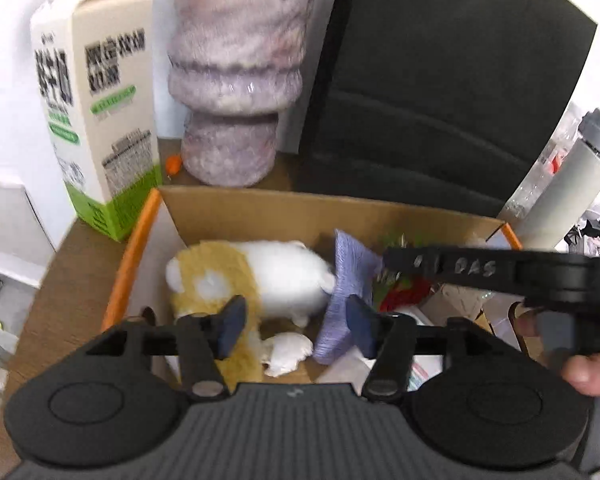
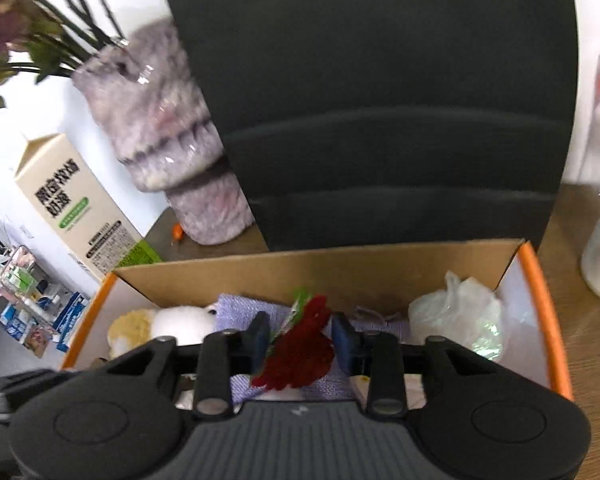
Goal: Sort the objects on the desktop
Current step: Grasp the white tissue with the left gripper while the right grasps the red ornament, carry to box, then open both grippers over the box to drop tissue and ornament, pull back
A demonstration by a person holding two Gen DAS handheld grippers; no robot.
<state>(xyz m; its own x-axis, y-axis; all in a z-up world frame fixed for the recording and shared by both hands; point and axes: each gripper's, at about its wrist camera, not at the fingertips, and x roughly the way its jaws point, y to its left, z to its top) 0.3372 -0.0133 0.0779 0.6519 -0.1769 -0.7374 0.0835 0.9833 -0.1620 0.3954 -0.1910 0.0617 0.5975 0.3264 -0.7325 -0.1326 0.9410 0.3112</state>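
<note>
Left fingers [image 1: 294,328] apart, empty; right fingers [image 2: 302,338] loose around red flower [image 2: 300,354]; lettering unreadable

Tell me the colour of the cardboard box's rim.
Orange, on the brown cardboard box's rim; the right wrist view shows it best.

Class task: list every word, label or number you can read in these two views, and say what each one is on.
"DAS": raised letters on the right hand-held gripper, on its black arm.
Milk carton: large black Chinese characters, green label strips and fine print, all too blurred to read in both views.
Boxes on the shelf: print too small to read.
</note>
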